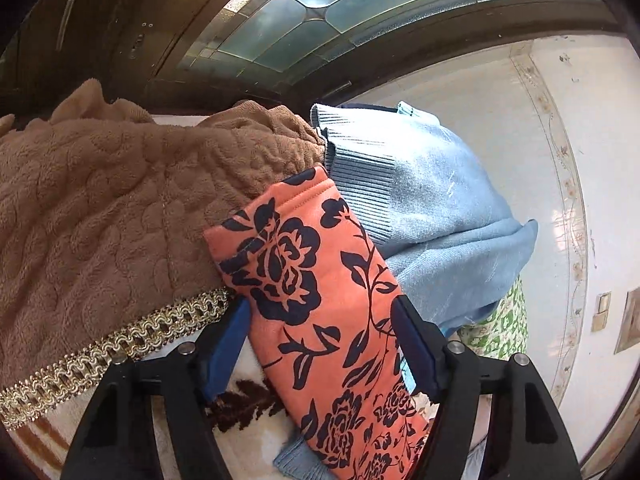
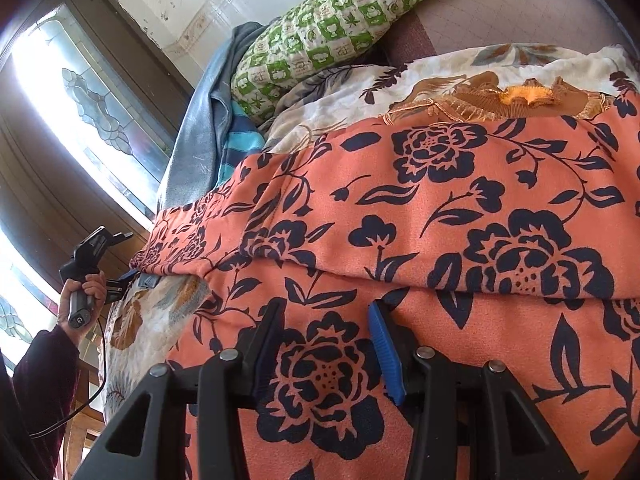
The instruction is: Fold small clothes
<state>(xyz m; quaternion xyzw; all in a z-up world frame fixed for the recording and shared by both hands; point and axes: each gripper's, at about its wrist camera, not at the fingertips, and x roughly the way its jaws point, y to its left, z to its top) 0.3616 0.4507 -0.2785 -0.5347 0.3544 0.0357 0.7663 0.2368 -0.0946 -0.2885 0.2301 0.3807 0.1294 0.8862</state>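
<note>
An orange garment [image 2: 460, 208] printed with dark blue flowers is seen spread over a cream blanket [image 2: 320, 108] with a brown leaf pattern, and this garment is taken as the landmark for everything else. In the right wrist view, one layer of it is seen folded over another, the folded edge running across just beyond the right gripper [image 2: 320, 344]. The right gripper is held over the near part of the garment with its fingers spread; cloth is seen between the blue pads [image 2: 386, 348], but whether it is pinched cannot be told.

In the left wrist view, a sleeve of the garment [image 1: 320, 288] is seen lying between the fingers of the left gripper [image 1: 320, 344], which are spread to either side of it and are not pressed onto it. A brown fleecy blanket [image 1: 100, 208] with a gold braid edge [image 1: 120, 344] is found to the left of the sleeve, touching it. A light blue sweater [image 1: 432, 216] is found to the right of the sleeve and partly under it.

Beyond the garment in the right wrist view, a green and white checked pillow [image 2: 340, 20] is seen, with a blue striped cloth [image 2: 236, 140] beside it. At the garment's far left end, the left gripper [image 2: 132, 276] is seen from the side, with its handle gripped by a hand [image 2: 82, 296]
</note>
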